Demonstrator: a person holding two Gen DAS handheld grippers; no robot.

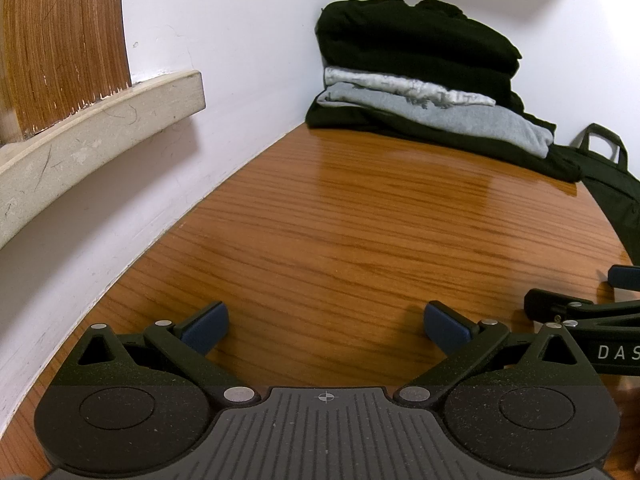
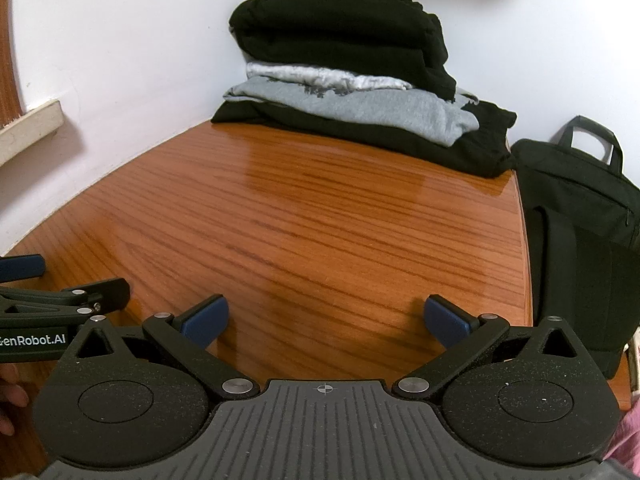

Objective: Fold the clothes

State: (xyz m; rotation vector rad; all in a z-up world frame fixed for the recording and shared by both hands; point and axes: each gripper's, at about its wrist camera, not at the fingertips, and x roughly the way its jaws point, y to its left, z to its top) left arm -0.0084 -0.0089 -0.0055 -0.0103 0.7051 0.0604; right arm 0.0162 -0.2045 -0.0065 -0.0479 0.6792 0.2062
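Both claws, left (image 1: 326, 326) and right (image 2: 326, 322), gape empty. Clothes stack (image 2: 348, 80) lies well ahead across bare table (image 2: 300, 220), roughly centred on the right claw.

A glossy wooden table (image 2: 320, 216) fills a corner of white walls (image 1: 248, 40). A pale ledge (image 1: 100, 120) juts from the left wall, under a wood panel (image 1: 64, 40). Light glares off the tabletop.

Surface: my wooden table (image 2: 320, 220), glossy.
Right of table: black laptop bag (image 2: 580, 216), upright.
Left: stone ledge (image 1: 100, 128) on white wall (image 1: 240, 40).
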